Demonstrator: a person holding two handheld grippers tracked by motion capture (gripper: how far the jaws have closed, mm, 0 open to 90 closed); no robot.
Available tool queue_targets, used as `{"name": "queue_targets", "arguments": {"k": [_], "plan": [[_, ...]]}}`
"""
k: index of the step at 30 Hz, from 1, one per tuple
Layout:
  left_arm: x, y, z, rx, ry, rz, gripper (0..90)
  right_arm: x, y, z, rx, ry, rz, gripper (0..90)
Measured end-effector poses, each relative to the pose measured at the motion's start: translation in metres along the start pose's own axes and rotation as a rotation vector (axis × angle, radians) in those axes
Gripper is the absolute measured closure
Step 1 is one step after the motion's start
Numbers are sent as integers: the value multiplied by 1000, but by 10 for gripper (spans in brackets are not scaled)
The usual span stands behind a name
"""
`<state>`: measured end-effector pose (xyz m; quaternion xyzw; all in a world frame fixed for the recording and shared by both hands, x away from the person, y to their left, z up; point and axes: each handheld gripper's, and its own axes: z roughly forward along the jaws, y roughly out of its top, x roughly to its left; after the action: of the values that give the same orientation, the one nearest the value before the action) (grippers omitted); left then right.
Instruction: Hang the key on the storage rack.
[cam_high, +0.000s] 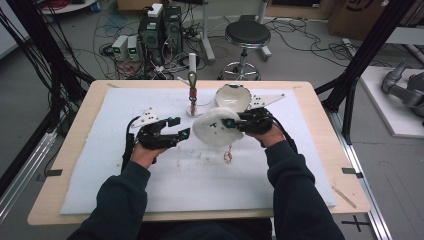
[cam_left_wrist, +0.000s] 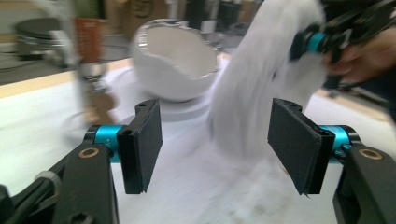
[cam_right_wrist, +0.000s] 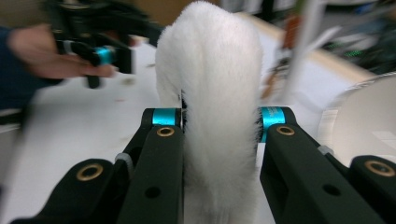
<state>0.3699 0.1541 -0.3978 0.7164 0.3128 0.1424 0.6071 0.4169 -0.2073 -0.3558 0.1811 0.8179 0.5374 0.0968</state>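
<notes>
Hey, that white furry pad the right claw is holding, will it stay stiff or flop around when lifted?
Probably floppy: the furry pad bends and drapes where the right claw pinches it. Likely light, since that one-edge pinch carries it. Its plush pile squashes between the jaws, so hardly fragile.

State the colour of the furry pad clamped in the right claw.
White. The furry pad shows best in the right gripper view, pinched in the right claw.

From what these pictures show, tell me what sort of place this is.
Probably a robotics lab or workshop: a wooden table framed by black metal struts, tangled cables and computer towers on the floor, and a grey robot arm beside it.
</notes>
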Motion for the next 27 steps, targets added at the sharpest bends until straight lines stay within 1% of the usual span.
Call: {"name": "queue_targets", "arguments": {"k": [1, 2, 3, 4, 6, 7, 8, 9, 12, 13, 14, 15, 17, 18, 20, 22, 25, 27], "plan": [[2, 0, -3, 15, 15, -4, 341, 0, 1, -4, -11, -48, -28, 775], [4, -1, -5, 20, 28, -2, 320, -1, 2, -7, -19, -95, -49, 775], [5, -1, -8, 11, 38, -2, 308, -1, 4, -10, -23, -136, -70, 774], [6, -2, -11, 2, 45, -3, 308, -3, 7, -15, -28, -197, -98, 773], [9, -3, -17, -7, 59, -8, 302, -7, 12, -21, -35, -242, -121, 773], [11, -4, -19, -7, 68, -4, 283, -10, 16, -24, -33, -265, -133, 773], [12, -4, -21, -5, 81, -1, 283, -10, 16, -24, -33, -265, -133, 773], [14, -4, -24, -4, 92, 5, 272, -14, 19, -26, -27, -285, -148, 772], [18, -5, -28, -13, 99, -1, 269, -26, 31, -31, -5, -331, -188, 772], [19, -5, -28, -14, 101, -4, 270, -30, 35, -31, 0, -337, -187, 772], [20, -6, -29, -12, 103, -8, 270, -33, 39, -32, 14, -345, -196, 772], [20, -6, -29, -13, 102, -9, 270, -37, 42, -31, 29, -357, -222, 772], [21, -7, -29, -9, 103, -13, 270, -42, 49, -29, 65, -368, -238, 772], [21, -8, -29, -8, 102, -14, 270, -45, 53, -26, 86, -383, -271, 772], [21, -9, -28, -1, 102, -13, 270, -48, 58, -23, 114, -392, -283, 772], [21, -9, -28, 0, 100, -12, 270, -51, 65, -19, 144, -407, -328, 772], [21, -10, -27, 2, 99, -15, 270, -53, 74, -15, 155, -407, -339, 771], [21, -10, -27, -1, 97, -19, 270, -53, 79, -13, 151, -411, -351, 771]]}}
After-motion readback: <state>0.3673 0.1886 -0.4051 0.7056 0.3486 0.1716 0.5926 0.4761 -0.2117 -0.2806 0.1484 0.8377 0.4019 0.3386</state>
